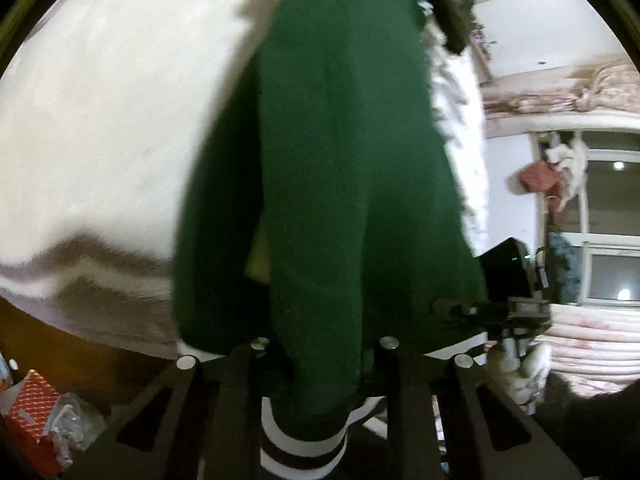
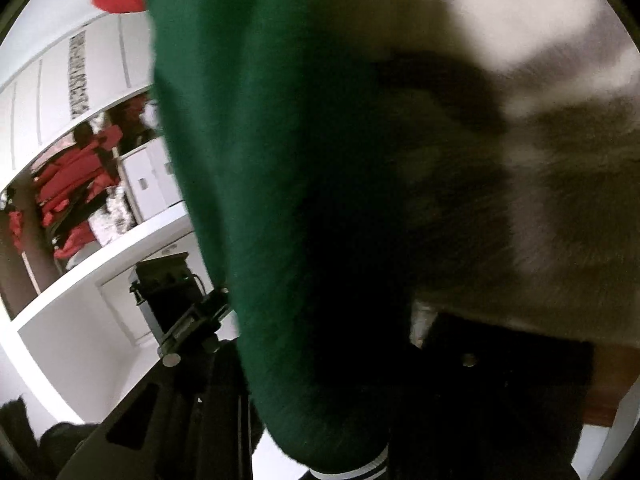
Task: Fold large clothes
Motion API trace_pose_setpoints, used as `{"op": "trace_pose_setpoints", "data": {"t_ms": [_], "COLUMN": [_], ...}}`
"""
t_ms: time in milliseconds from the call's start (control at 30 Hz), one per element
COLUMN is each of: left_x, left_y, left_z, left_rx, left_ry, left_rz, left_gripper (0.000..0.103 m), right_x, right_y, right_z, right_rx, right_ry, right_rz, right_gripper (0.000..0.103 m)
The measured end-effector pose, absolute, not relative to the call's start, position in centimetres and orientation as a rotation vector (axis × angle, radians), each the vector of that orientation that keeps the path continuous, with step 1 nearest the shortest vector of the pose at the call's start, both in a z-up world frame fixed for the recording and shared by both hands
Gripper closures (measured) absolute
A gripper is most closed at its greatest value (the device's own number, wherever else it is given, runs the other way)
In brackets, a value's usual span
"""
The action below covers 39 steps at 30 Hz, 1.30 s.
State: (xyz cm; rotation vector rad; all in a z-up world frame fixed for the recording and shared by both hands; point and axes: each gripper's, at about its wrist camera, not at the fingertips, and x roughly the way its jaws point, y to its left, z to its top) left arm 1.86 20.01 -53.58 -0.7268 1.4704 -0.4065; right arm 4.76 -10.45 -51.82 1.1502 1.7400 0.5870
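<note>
A large dark green garment with a white and black striped hem hangs up out of my left gripper. That gripper is shut on the cloth near the hem, and its tips are hidden by the fabric. In the right wrist view the same green garment fills the middle. Its striped hem sits low between the dark fingers of my right gripper, which is shut on it. The two grippers are side by side: the right gripper shows in the left view, and the left gripper in the right view.
A white fluffy blanket with grey stripes lies behind the garment. A red patterned box stands at lower left. A window and folded bedding are on the right. White cupboards and red clothes lie to the left.
</note>
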Motion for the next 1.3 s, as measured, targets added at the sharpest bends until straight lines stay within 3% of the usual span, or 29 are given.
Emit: {"op": "trace_pose_setpoints", "data": {"t_ms": [233, 500, 700, 867, 1000, 1100, 1133, 1167, 1267, 1300], "left_x": [8.3, 20.1, 29.3, 37.9, 41.1, 41.9, 42.1, 42.1, 42.2, 42.1], "left_y": [19.7, 21.5, 21.7, 21.6, 21.8, 22.0, 22.1, 22.3, 24.1, 25.0], "left_z": [-49.3, -48.1, -50.6, -54.3, -55.0, -54.9, -54.8, -54.1, -50.4, -48.8], "left_rx": [-0.864, -0.937, -0.922, -0.846, -0.778, -0.764, -0.769, -0.774, -0.742, -0.725], "left_ry": [1.4, 1.312, 1.341, 1.519, 1.55, 1.545, 1.541, 1.525, 1.405, 1.35], "left_rz": [-0.499, -0.526, -0.505, -0.427, -0.431, -0.435, -0.437, -0.437, -0.393, -0.371], "left_gripper": [0.087, 0.087, 0.086, 0.085, 0.078, 0.065, 0.057, 0.051, 0.033, 0.032], "right_x": [10.7, 25.7, 36.7, 44.4, 49.4, 51.3, 52.4, 53.1, 54.6, 54.8], "right_y": [-11.5, -10.8, -13.6, -17.0, -18.4, -18.3, -18.3, -18.4, -18.7, -18.8], "right_z": [-43.0, -35.2, -37.3, -43.6, -49.5, -51.6, -51.5, -51.0, -48.7, -47.8], "right_rx": [1.266, 1.367, 1.409, 1.473, 1.624, 1.694, 1.699, 1.697, 1.648, 1.61], "right_ry": [1.583, 1.412, 1.395, 1.454, 1.542, 1.572, 1.54, 1.519, 1.467, 1.462], "right_rz": [0.661, 0.617, 0.517, 0.348, 0.235, 0.191, 0.209, 0.235, 0.317, 0.325], "right_gripper": [0.078, 0.079, 0.079, 0.079, 0.078, 0.056, 0.037, 0.025, 0.022, 0.022]}}
